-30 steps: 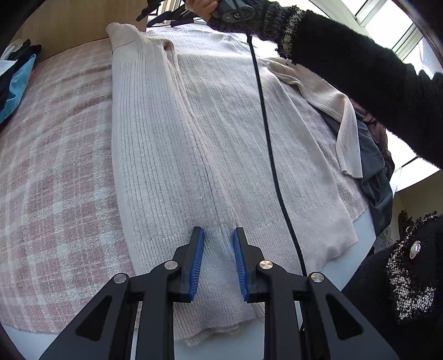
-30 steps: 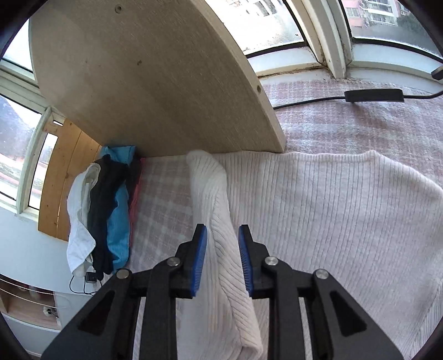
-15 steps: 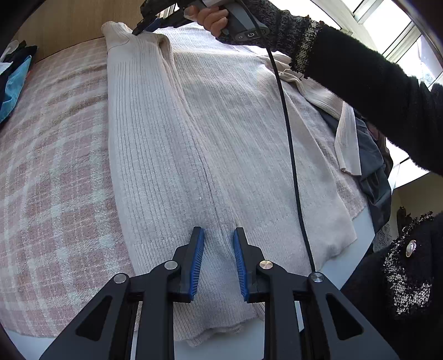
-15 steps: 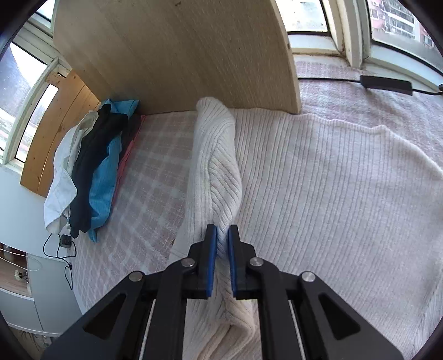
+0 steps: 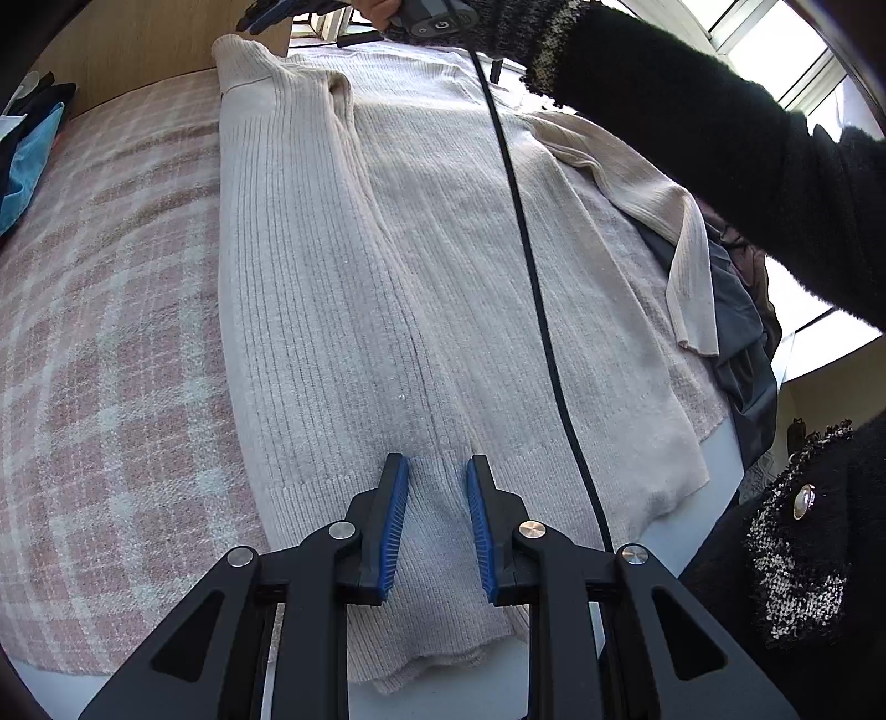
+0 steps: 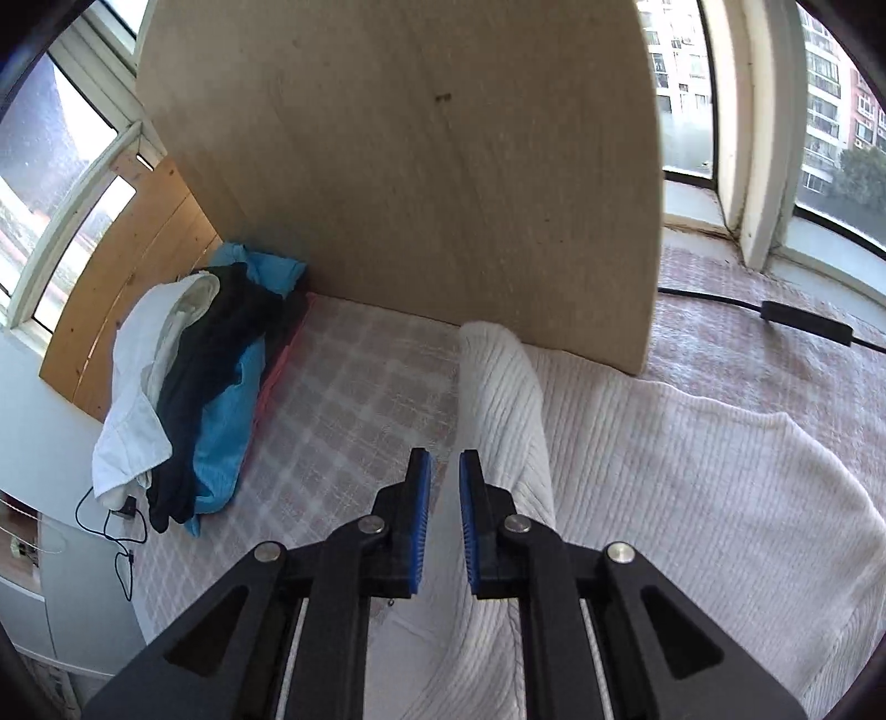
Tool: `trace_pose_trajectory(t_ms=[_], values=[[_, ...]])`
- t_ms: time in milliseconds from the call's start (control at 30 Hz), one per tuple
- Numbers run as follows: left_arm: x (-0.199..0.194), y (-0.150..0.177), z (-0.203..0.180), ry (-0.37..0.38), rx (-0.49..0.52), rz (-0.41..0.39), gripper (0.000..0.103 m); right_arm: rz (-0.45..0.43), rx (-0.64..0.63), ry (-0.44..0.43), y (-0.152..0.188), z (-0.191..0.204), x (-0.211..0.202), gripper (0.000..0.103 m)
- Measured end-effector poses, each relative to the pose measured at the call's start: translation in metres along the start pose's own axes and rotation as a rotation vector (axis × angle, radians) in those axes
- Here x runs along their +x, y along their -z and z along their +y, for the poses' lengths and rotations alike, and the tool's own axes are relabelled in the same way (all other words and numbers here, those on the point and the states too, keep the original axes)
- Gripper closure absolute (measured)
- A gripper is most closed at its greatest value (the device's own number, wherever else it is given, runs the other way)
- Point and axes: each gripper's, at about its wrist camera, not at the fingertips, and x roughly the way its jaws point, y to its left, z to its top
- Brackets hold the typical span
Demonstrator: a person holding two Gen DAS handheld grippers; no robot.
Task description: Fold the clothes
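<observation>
A cream ribbed sweater (image 5: 398, 232) lies flat on the pink plaid bed cover (image 5: 111, 288), its left side folded over the body. The other sleeve (image 5: 653, 221) trails off to the right. My left gripper (image 5: 437, 487) is open just above the sweater's hem, holding nothing. My right gripper (image 6: 441, 487) is slightly open and empty, raised above the cover just left of the folded shoulder (image 6: 498, 387). In the left wrist view it shows at the far top (image 5: 266, 14), above the sweater's shoulder.
A wooden board (image 6: 398, 166) stands upright behind the sweater's shoulder. A pile of white, black and blue clothes (image 6: 188, 387) lies at the left of the bed. Dark clothes (image 5: 742, 332) hang off the right edge. A black cable (image 5: 531, 277) crosses the sweater.
My right gripper was shut on the folded shoulder half a second ago; it has let go, lifted and shifted left. The left gripper has stayed open over the hem.
</observation>
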Motion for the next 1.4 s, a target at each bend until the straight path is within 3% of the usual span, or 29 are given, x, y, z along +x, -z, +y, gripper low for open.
trace_pose_trajectory(t_ms=[67,133,267,433,567,633,767,867,1000,1133,1167,1233,1400], values=[[0.000,0.000,0.000,0.001,-0.001,-0.001,0.082,0.037,0.024,0.107,-0.009,-0.009,0.024,0.094],[-0.001,0.000,0.001,-0.004,-0.001,-0.002,0.082,0.037,0.076,0.092,-0.016,-0.022,0.028,0.094],[0.000,-0.001,0.000,-0.012,0.005,-0.002,0.082,-0.012,0.096,-0.032,-0.020,-0.020,0.005,0.092],[0.001,-0.001,-0.002,-0.022,0.008,-0.004,0.082,0.019,0.098,-0.098,0.002,-0.015,-0.024,0.092],[-0.007,0.002,-0.006,-0.049,0.018,-0.001,0.082,0.050,0.079,-0.179,0.038,-0.016,-0.072,0.089],[-0.016,0.006,-0.008,-0.067,0.017,-0.008,0.082,0.056,0.087,-0.185,0.061,-0.019,-0.099,0.079],[-0.046,0.021,-0.007,-0.112,-0.038,-0.055,0.082,0.094,0.007,-0.166,0.129,-0.009,-0.135,0.077],[-0.052,0.031,-0.014,-0.107,-0.060,-0.068,0.082,0.068,0.044,-0.110,0.167,-0.034,-0.169,0.077],[-0.016,0.045,-0.034,-0.140,-0.021,0.010,0.082,0.020,0.122,-0.026,0.212,-0.078,-0.218,0.077],[-0.019,0.050,-0.046,-0.142,-0.030,-0.011,0.082,-0.027,0.200,0.058,0.258,-0.122,-0.268,0.076],[-0.022,0.049,-0.050,-0.135,-0.038,-0.015,0.082,-0.039,0.220,0.079,0.270,-0.133,-0.280,0.071],[-0.031,0.044,-0.065,-0.114,-0.018,-0.050,0.082,-0.063,0.259,0.121,0.293,-0.154,-0.305,0.064],[-0.019,0.002,-0.123,-0.028,0.114,-0.103,0.078,-0.073,0.397,0.179,0.353,-0.200,-0.329,0.064]])
